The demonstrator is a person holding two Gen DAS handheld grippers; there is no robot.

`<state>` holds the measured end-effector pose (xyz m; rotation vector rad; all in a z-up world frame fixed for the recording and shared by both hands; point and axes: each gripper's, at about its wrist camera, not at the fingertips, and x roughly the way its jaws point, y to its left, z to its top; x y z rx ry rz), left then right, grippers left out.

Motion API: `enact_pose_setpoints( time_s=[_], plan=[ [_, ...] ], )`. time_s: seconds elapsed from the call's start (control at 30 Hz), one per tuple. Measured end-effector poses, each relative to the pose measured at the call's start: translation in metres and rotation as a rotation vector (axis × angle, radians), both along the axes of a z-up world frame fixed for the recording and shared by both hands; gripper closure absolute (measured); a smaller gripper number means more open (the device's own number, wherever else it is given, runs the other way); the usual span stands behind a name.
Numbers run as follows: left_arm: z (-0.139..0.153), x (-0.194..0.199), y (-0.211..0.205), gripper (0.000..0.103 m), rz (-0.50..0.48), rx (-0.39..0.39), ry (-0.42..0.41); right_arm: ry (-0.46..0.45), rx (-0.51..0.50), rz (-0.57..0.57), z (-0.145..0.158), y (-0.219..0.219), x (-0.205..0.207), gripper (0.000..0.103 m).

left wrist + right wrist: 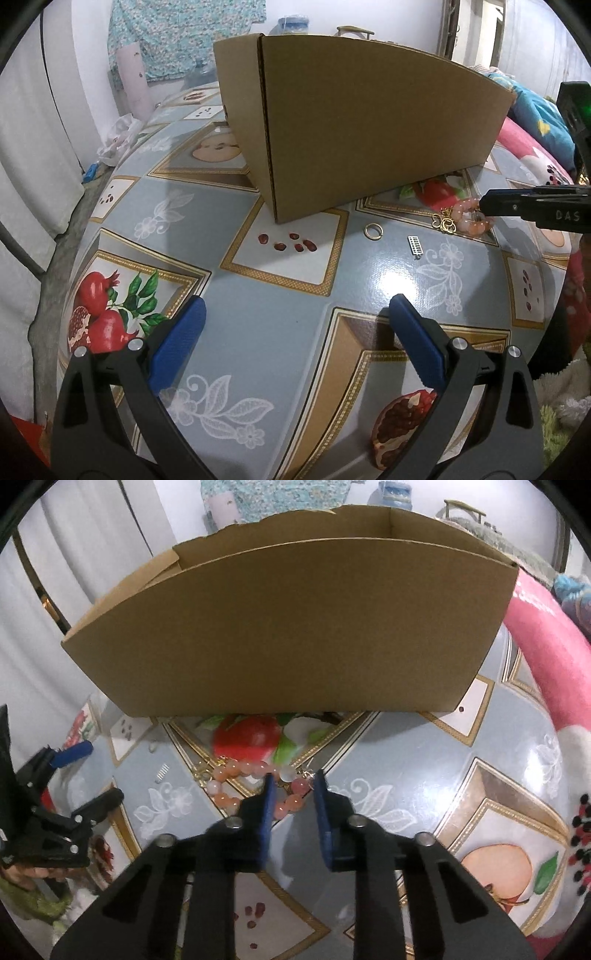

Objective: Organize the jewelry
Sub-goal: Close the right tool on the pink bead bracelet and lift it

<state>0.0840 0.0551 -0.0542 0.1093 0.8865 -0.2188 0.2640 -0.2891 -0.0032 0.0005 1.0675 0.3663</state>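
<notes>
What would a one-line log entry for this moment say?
right tongs: closed on bead bracelet | left tongs: open, empty | gold ring: on table | cardboard box: behind bracelet

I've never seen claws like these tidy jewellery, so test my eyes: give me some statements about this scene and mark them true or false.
1. The left claw stands wide open and empty. True.
2. The pink and orange bead bracelet lies inside the brown cardboard box. False: it is on the patterned tablecloth in front of the box, with beads between the right claw's pads.
3. A small gold ring lies on the tablecloth, apart from the bracelet. True.
4. A lid covers the box. False: its top is open.
</notes>
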Motion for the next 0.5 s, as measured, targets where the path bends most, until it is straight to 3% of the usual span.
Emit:
enact_pose_setpoints(
  time_s=[0.17,0.33,0.5],
  plan=[
    [0.000,0.000,0.000,0.007,0.000,0.000,-0.001,-0.018,0.015,0.004,0.006,0.003,-0.004,0.093],
    [0.000,0.000,0.000,0.007,0.000,0.001,0.001,-0.059,0.154,0.030,0.034,0.000,-0.011,0.093],
    [-0.001,0.001,0.000,0.007,0.001,0.001,0.003,-0.126,0.214,0.031,0.064,-0.011,-0.016,0.093]
  ],
)
